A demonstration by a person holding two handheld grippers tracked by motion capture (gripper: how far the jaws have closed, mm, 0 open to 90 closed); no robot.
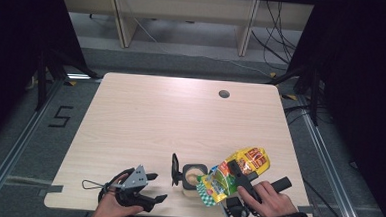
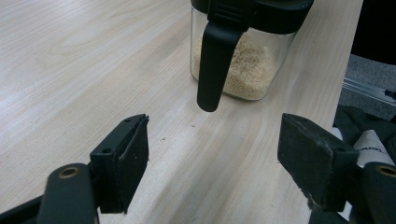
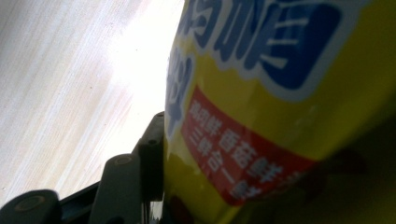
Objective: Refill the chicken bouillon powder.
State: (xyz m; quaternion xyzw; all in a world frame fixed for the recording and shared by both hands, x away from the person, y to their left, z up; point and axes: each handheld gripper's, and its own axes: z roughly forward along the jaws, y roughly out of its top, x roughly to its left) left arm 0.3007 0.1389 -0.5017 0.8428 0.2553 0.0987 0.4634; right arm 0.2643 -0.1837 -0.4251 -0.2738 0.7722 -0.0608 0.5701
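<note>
The snack bag (image 3: pixel 280 93), pinched in the right gripper's (image 1: pixel 237 178) jaws, hides one jaw; left gripper's (image 2: pixel 212 158) jaws spread.

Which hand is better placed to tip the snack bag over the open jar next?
Right. The right tongs already clamp the snack bag, which tilts over the open jar. The left tongs stand open and empty beside the jar.
</note>
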